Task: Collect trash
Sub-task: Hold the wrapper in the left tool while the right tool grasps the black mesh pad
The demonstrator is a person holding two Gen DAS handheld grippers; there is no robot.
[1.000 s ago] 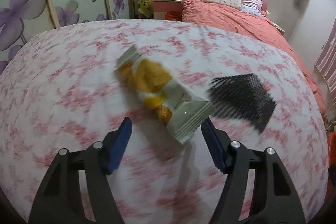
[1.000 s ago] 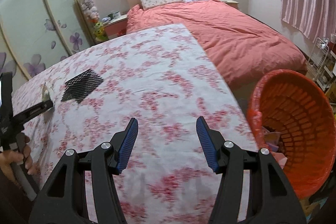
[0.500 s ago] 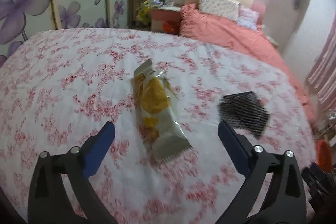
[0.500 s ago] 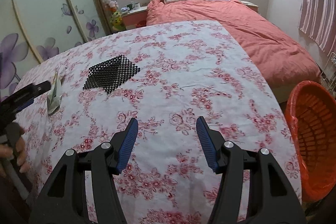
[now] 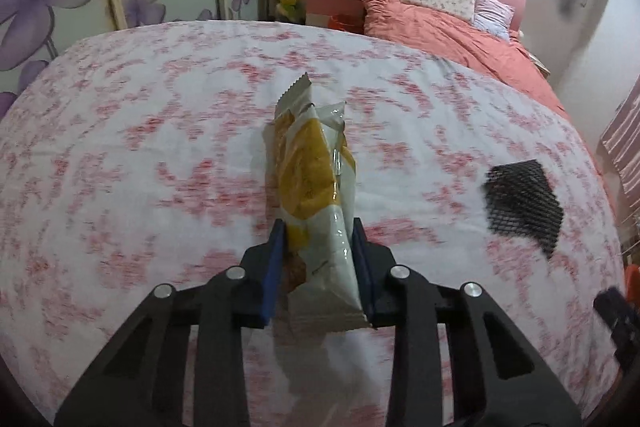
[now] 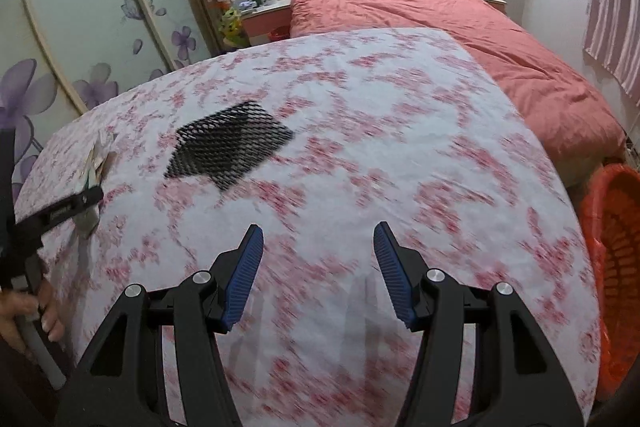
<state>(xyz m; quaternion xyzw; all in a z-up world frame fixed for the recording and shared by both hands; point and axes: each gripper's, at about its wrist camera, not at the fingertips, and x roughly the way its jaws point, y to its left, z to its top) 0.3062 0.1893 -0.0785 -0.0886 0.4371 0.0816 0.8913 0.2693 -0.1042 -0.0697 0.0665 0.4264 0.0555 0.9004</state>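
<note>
Here the left gripper [image 5: 319, 247] has a snack wrapper [image 5: 316, 195] between its jaws, which are closing on the wrapper's lower part; both blue pads [image 5: 275, 267] lie against its sides. The wrapper, white with a yellow print, stands on edge and reaches forward from the jaws over the counter [image 5: 160, 131], which is covered by a white cloth with a pink flower pattern. Its serrated upper end points away from the gripper. Seen from the right wrist, the same wrapper [image 6: 94, 183] sits at the left edge of the counter, pinched by the left gripper [image 6: 82, 201], with a person's hand [image 6: 24, 311] on the handle below.

The right gripper [image 6: 319, 267] is held above the counter with its jaws apart and nothing between them. A piece of black mesh [image 6: 228, 149] lies flat on the cloth, ahead and to the left of these jaws and well apart from them; in the left wrist view the mesh [image 5: 522, 201] lies to the right of the wrapper. An orange basket [image 6: 614, 267] stands off the counter's right edge. A bed [image 6: 460, 39] with a coral cover lies beyond.
</note>
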